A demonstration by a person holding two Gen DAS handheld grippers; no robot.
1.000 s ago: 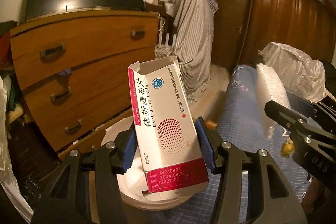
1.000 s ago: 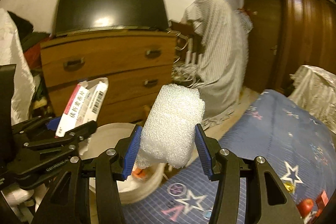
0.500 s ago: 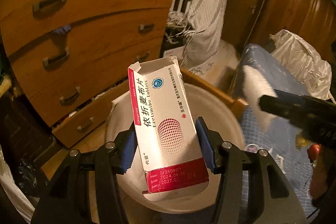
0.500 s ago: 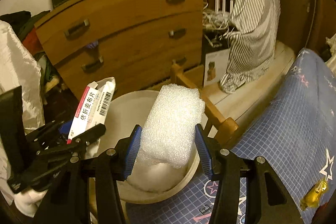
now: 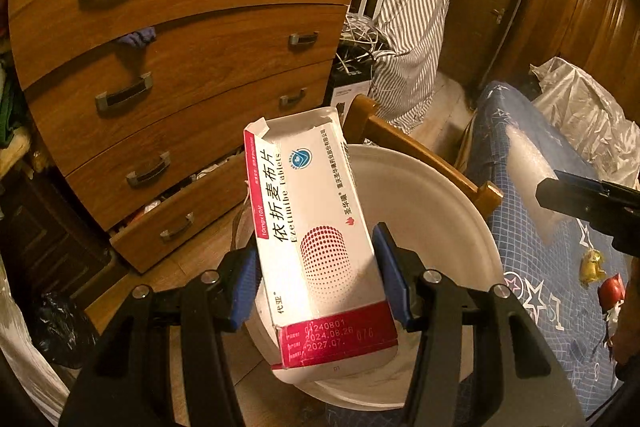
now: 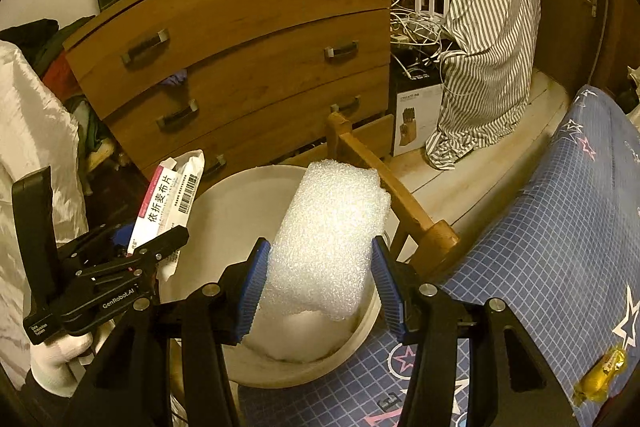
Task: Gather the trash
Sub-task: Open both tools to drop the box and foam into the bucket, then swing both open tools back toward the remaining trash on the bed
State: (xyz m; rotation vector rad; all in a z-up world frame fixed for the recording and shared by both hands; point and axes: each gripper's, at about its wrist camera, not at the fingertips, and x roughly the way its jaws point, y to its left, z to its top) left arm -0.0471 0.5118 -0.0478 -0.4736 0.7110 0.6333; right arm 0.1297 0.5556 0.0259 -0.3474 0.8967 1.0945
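I'm clamping the flimsy pill box [image 5: 320,243] in my left tongs [image 5: 316,279] and squishy foam [image 6: 328,243] in my right tongs [image 6: 320,279], squeezing both lightly mid-body over the bin [image 6: 224,211].

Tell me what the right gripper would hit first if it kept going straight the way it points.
Probably the inside of the white bin. The right gripper, shut on the foam block, aims down into it, though depth is hard to judge.

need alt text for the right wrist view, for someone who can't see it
The right gripper holds a white foam block over a white bucket beside a blue star-patterned cloth. At left, the left gripper holds a medicine box; a wooden dresser stands behind.
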